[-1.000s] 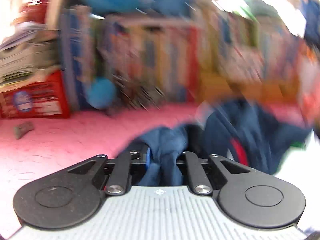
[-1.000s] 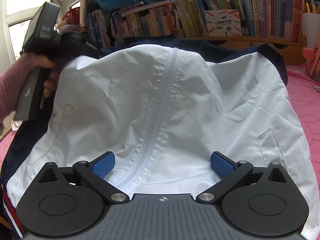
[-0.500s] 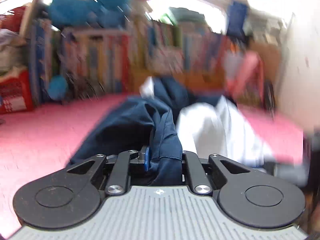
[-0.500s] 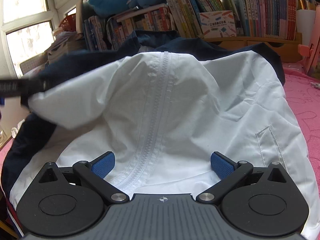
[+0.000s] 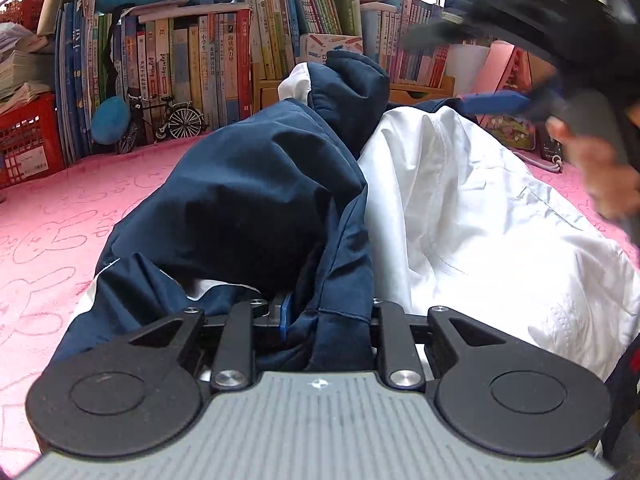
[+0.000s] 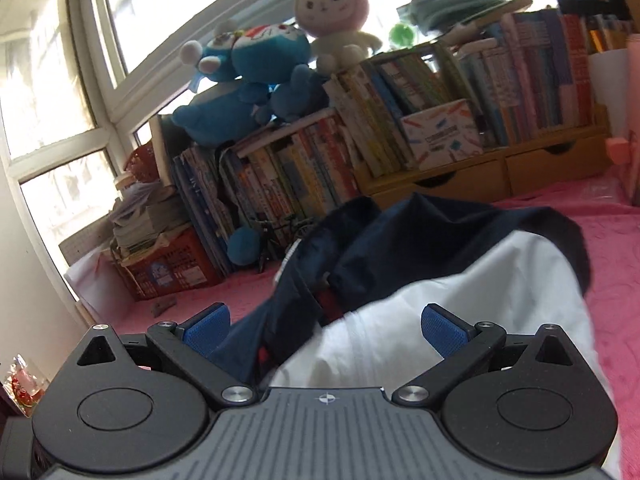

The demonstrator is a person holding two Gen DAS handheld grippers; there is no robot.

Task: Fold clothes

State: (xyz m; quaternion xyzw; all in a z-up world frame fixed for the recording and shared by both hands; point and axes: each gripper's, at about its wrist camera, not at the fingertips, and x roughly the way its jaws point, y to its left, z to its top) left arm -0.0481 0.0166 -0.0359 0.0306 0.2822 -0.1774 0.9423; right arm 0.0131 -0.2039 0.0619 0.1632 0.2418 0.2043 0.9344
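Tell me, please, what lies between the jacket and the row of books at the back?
In the left wrist view, only bare pink blanket separates the jacket from the books; a small model bicycle stands right at the books.

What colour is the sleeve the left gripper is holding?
Navy blue; the sleeve shows best in the left wrist view, pinched in the left gripper.

Pink blanket printed with rabbits underfoot, crowded bookshelf along far side, plush toys on top, red crate far left, bright windows at left
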